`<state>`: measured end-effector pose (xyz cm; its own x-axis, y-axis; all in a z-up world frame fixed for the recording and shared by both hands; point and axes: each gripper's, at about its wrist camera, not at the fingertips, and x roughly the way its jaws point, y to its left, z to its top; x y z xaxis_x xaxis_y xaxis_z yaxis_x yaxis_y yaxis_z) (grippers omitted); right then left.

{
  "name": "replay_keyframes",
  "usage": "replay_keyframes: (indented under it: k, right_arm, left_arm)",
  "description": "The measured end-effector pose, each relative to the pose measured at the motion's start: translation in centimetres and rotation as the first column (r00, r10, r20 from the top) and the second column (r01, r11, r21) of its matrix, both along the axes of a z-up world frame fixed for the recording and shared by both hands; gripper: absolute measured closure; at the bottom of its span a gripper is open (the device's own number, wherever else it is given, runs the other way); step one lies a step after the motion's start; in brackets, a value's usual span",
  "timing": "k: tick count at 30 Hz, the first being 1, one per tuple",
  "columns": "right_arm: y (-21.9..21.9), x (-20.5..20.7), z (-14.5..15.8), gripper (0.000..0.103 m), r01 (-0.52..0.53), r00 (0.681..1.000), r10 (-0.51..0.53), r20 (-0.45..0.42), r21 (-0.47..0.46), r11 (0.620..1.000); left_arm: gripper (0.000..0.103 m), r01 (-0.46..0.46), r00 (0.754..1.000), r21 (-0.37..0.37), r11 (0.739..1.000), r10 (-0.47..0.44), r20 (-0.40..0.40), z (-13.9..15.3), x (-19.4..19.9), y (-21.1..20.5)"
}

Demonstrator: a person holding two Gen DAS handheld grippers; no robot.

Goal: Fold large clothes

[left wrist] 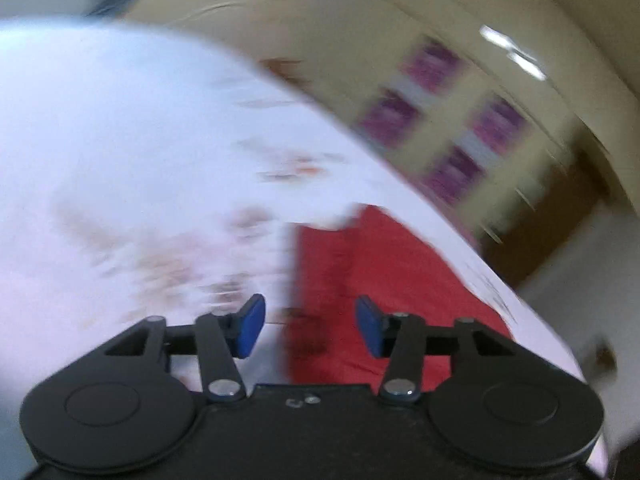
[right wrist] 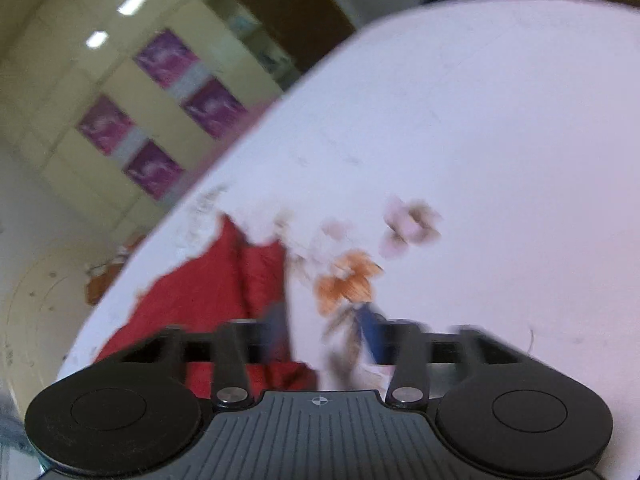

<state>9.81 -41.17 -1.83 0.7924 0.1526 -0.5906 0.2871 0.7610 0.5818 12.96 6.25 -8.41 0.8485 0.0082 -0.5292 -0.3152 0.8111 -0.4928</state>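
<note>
A red garment (left wrist: 360, 280) lies on a white cloth with a flower print (left wrist: 120, 140). My left gripper (left wrist: 310, 326) is open, its blue pads (left wrist: 252, 326) apart, hovering above the garment's left edge and holding nothing. In the right wrist view the red garment (right wrist: 224, 284) lies at the lower left on the same white floral cloth (right wrist: 480, 160). My right gripper (right wrist: 324, 336) is open over the garment's right edge, its fingers blurred by motion. Both views are blurred.
A cream wall with several purple pictures (left wrist: 440, 120) stands behind the surface, also in the right wrist view (right wrist: 160, 112). A brown door (right wrist: 288, 12) is beside it. The surface's curved edge (right wrist: 240, 148) runs across both views.
</note>
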Motion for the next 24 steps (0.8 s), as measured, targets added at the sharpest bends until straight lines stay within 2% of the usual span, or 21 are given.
replay_keyframes:
  k: [2,3,6,8,10,12,14,16,17,19,22,24]
  right_arm:
    - [3.1,1.2,1.3,0.088,-0.115,0.993,0.116,0.03,-0.032,0.993]
    - [5.3,1.9,1.8,0.088,-0.188,0.981,0.19,0.042,-0.049,0.981]
    - [10.9,3.0,1.8,0.088,-0.389,0.92,0.392,0.027,-0.079,0.918]
    - [13.8,3.2,1.5,0.088,-0.46,0.884,0.467,0.02,-0.142,0.877]
    - [15.9,4.2,0.5,0.088,-0.509,0.858,0.514,-0.003,-0.144,0.849]
    - [17.5,5.5,-1.6,0.088,-0.547,0.837,0.536,-0.108,-0.176,0.818]
    - [17.9,6.2,-3.0,0.088,-0.553,0.833,0.534,-0.145,-0.176,0.814]
    - [17.5,6.4,-2.4,0.088,-0.539,0.841,0.522,-0.14,-0.159,0.827]
    - [17.2,5.8,-1.8,0.088,-0.531,0.847,0.518,-0.114,-0.151,0.834]
    - [16.7,5.0,-0.6,0.088,-0.52,0.854,0.515,-0.072,-0.158,0.839]
    - [17.5,4.3,0.3,0.088,-0.536,0.842,0.538,-0.034,-0.148,0.831]
    - [18.4,3.7,0.4,0.088,-0.559,0.827,0.561,-0.039,-0.151,0.815]
  left_arm:
    - [0.062,0.15,0.989,0.051,0.987,-0.15,0.004,0.9,1.6,-3.2]
    - [0.062,0.218,0.976,0.084,0.972,-0.218,-0.007,1.0,2.7,-5.2]
    - [0.066,0.354,0.935,0.107,0.929,-0.349,-0.059,0.5,5.3,-9.6]
    - [0.066,0.417,0.908,0.148,0.897,-0.403,-0.114,0.1,6.8,-11.9]
    - [0.064,0.444,0.893,0.18,0.878,-0.416,-0.173,-1.2,8.3,-13.3]
    - [0.064,0.461,0.881,0.18,0.869,-0.424,-0.209,-2.6,9.0,-13.5]
    - [0.066,0.465,0.878,0.174,0.868,-0.429,-0.211,-2.6,9.1,-13.2]
    - [0.063,0.451,0.886,0.143,0.881,-0.422,-0.192,-1.9,8.2,-12.5]
    - [0.052,0.432,0.896,0.122,0.894,-0.41,-0.17,-1.5,7.4,-11.5]
    - [0.041,0.359,0.93,0.112,0.927,-0.344,-0.132,-0.6,5.2,-9.8]
    - [0.046,0.232,0.969,0.108,0.967,-0.22,-0.113,0.0,2.3,-7.1]
    - [0.047,0.142,0.984,0.088,0.986,-0.132,-0.119,0.0,0.7,-5.3]
